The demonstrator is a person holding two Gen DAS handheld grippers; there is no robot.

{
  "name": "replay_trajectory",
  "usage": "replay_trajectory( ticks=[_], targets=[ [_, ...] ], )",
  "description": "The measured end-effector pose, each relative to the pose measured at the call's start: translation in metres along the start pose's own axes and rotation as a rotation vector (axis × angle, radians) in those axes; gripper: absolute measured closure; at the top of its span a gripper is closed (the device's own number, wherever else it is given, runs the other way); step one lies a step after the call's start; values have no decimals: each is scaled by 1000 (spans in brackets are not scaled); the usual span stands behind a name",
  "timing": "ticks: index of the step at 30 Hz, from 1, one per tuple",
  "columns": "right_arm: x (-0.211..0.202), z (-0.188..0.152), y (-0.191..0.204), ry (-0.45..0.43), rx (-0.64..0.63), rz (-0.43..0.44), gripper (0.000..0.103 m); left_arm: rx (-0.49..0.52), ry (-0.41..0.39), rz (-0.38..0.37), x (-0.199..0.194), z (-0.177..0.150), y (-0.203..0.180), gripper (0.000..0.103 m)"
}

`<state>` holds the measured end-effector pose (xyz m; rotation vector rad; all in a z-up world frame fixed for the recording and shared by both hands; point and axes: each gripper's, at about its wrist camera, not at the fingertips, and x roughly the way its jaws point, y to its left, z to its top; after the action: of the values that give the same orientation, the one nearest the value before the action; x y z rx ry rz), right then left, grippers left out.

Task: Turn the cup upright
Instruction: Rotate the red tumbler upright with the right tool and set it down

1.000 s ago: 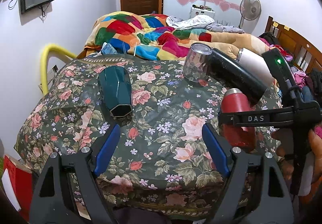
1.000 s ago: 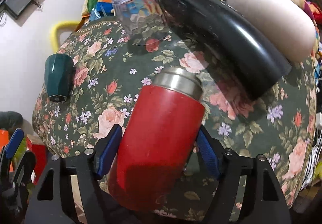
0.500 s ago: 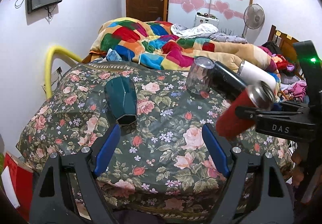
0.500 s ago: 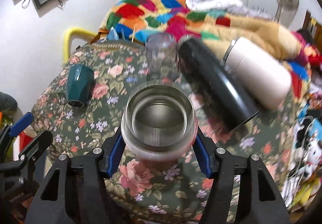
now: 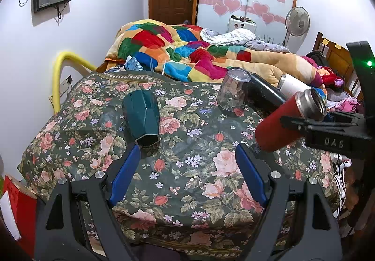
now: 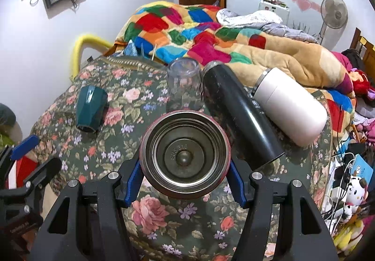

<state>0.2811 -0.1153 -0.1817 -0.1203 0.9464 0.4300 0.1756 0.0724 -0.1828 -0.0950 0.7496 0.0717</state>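
My right gripper (image 6: 185, 177) is shut on a red steel cup (image 5: 279, 131), held tilted above the floral tablecloth (image 5: 187, 167), its open steel mouth (image 6: 186, 158) facing the right wrist camera. My left gripper (image 5: 187, 174) is open and empty, low over the table's front. A dark green faceted cup (image 5: 141, 118) lies on its side just beyond the left finger. A clear glass (image 5: 230, 92) stands upside down at the back. A black flask (image 6: 241, 113) and a white flask (image 6: 289, 106) lie on their sides at the back right.
A bed with a patchwork quilt (image 5: 178, 50) lies behind the table. A yellow rail (image 5: 61, 73) stands at the left. Cables and toys (image 6: 346, 181) are beside the table's right edge. A red box (image 5: 16, 204) is at the lower left.
My right gripper lifted the red cup off the table and rotated it, so its open mouth now points toward the camera and upward. The left gripper pulled back slightly.
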Motion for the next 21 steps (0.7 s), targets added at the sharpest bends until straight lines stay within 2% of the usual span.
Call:
replay_trajectory(
  ticks=[6,18,21],
  targets=[
    [20,-5,11,79,-60,8,44,-14,14,-9,6,-1,0,20],
    [32,5,19,79,-73,14,43,-29,16,-2,5,-1,6,20],
    [34,6,19,102,-67,26,36,-31,19,0,4,-2,8,20]
  ],
)
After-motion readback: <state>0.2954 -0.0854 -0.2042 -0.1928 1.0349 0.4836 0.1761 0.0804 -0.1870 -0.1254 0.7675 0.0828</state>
